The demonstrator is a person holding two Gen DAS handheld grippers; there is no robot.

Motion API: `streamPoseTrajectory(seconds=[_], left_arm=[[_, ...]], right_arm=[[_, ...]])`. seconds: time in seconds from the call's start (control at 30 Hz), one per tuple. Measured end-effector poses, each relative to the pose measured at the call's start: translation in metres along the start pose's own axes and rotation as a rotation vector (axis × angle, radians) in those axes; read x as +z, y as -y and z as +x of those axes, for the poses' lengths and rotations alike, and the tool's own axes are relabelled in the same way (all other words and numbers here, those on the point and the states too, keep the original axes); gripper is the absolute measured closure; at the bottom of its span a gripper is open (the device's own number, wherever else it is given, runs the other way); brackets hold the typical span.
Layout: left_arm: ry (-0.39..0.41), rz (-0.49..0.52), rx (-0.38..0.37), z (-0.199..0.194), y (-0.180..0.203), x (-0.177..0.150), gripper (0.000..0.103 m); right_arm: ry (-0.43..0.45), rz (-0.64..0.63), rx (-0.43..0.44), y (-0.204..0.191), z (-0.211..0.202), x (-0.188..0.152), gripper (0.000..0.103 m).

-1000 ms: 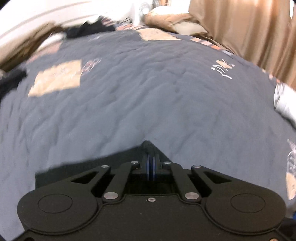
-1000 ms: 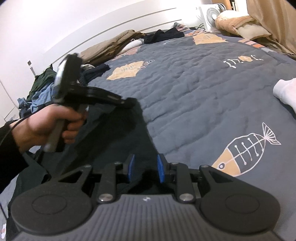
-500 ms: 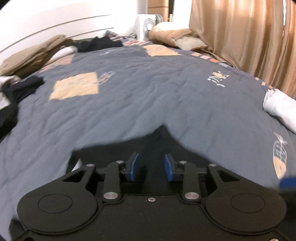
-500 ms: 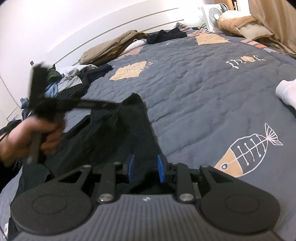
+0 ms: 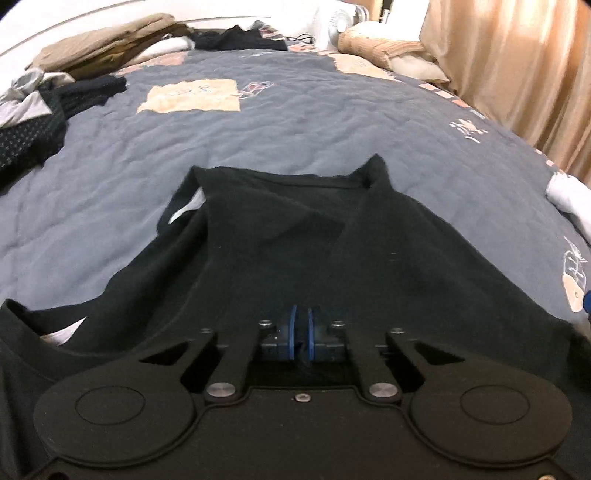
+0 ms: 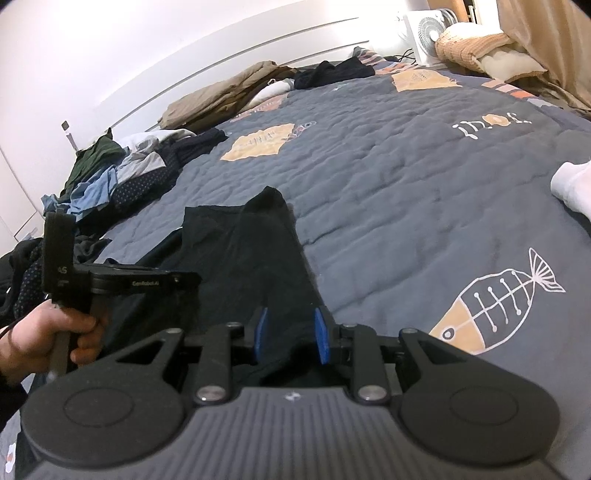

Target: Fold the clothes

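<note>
A black garment [image 5: 295, 240] lies spread on the grey quilted bed cover [image 5: 258, 136], its collar end pointing away. My left gripper [image 5: 302, 314] sits at the garment's near edge. Its jaws are closing to a thin slit with black cloth pinched between the blue pads. In the right wrist view the same garment [image 6: 243, 251] runs forward in a long fold. My right gripper [image 6: 290, 321] is shut on a bunch of that cloth, which fills the gap between its pads. A hand [image 6: 55, 336] holds the left gripper at the left of that view.
A heap of mixed clothes [image 6: 122, 173] lies at the bed's left side, and tan clothing [image 6: 229, 96] rests by the headboard. A white garment [image 6: 576, 184] lies at the right edge. A fan [image 6: 424, 29], pillows and a curtain [image 5: 517, 74] stand beyond.
My left gripper let go, drew back over the garment toward its near edge, and closed again on the cloth. More of the garment now shows ahead of it. My right gripper kept still.
</note>
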State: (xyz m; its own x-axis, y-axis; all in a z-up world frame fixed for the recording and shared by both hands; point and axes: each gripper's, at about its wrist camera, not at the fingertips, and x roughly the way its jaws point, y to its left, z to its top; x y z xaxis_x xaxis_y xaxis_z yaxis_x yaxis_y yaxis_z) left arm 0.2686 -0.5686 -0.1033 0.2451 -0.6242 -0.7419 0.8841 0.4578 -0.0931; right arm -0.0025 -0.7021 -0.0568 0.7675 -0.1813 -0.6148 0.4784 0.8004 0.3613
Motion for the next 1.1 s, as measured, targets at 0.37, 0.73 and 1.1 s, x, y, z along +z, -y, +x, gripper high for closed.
streamPoseTrajectory(seconds=[0.37,0.73,1.1], left_arm=[[0.086,-0.131,0.217,-0.085,-0.112,0.003,0.065],[-0.087,-0.172,0.218,-0.079,-0.188,-0.025,0.064],[-0.012,-0.132,0.214,-0.087,-0.184,-0.028,0.101]], right_arm=[[0.008,-0.012,0.012,-0.007,-0.002,0.001,0.075],[-0.015,-0.069,0.001,-0.019,0.006,-0.004,0.071],[-0.021,-0.081,0.008,-0.023,0.007,-0.006,0.070]])
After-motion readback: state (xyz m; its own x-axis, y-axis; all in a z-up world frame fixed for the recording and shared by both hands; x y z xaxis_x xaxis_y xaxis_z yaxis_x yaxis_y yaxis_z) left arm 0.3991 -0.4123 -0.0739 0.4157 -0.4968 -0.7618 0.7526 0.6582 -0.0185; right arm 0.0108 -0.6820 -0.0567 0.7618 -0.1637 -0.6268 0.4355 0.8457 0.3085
